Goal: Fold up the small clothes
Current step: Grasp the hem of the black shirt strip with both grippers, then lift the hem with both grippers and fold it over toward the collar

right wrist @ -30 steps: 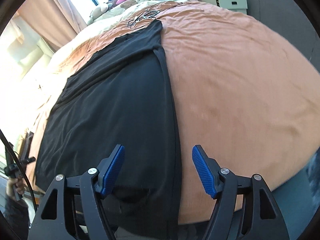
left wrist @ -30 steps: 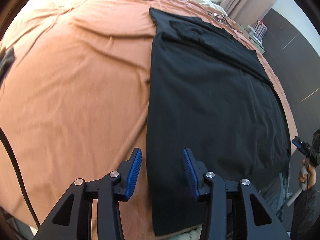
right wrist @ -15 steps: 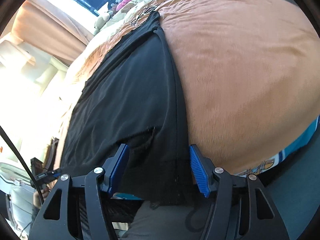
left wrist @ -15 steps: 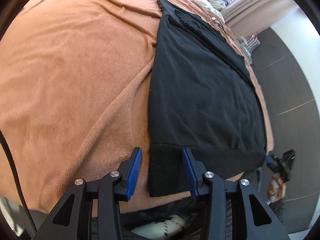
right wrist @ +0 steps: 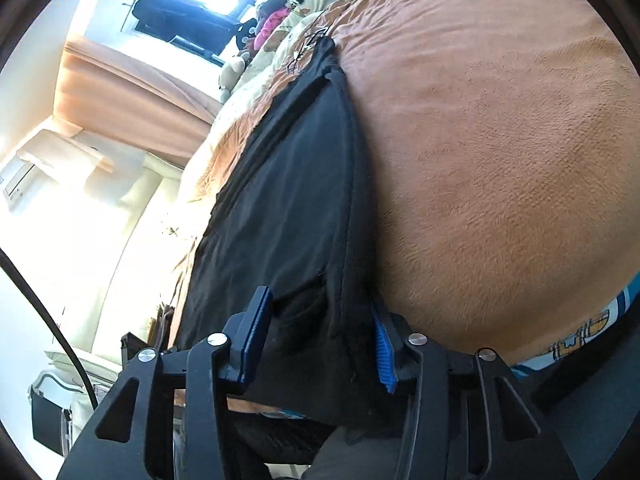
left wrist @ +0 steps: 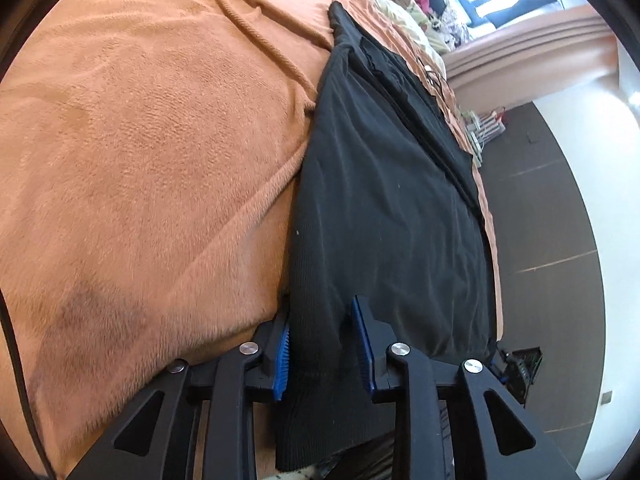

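Black garment flat on orange blanket, lengthwise up the bed. Left gripper — fingers part-spread, ribbed hem corner between blue pads, not pinched. Right gripper — wider gap, straddling other hem corner at bed edge; not clamped.

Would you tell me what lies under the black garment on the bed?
The black garment lies on an orange blanket, which shows along both its sides. The blanket beneath it is covered, so anything between them cannot be seen.
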